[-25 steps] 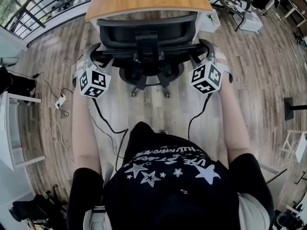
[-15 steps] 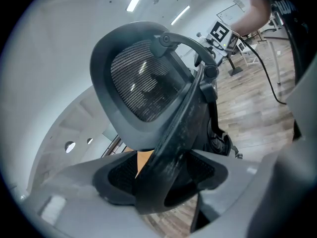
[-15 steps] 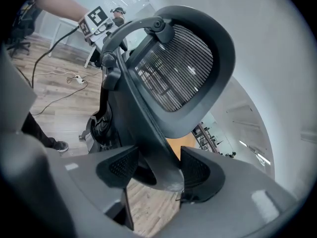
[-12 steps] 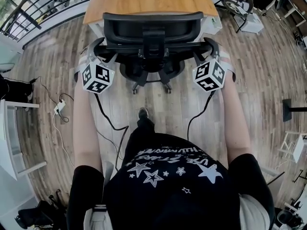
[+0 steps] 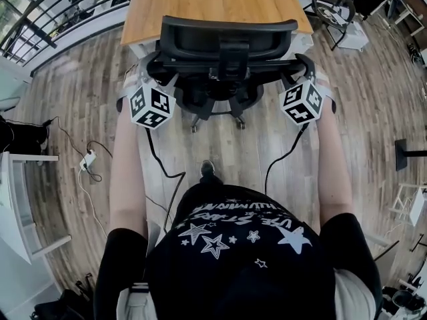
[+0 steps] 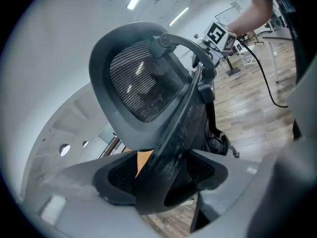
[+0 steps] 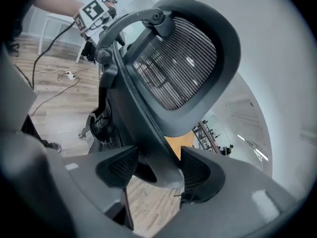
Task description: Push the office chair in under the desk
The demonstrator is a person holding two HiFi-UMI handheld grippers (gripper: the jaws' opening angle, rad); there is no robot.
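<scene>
- Clamped office chair (image 5: 228, 45) back-frame bar between left gripper (image 6: 166, 177) jaws.
- Clamped opposite bar the same way with right gripper (image 7: 158, 170).
- Sat at desk (image 5: 213, 2) edge.

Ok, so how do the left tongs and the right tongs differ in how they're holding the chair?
The left tongs clamp the office chair's left frame bar; the right tongs clamp its right frame bar. The bar fills the left tongs' gap; the right tongs seem to leave a sliver of slack beside theirs. Both are shut on the chair.
</scene>
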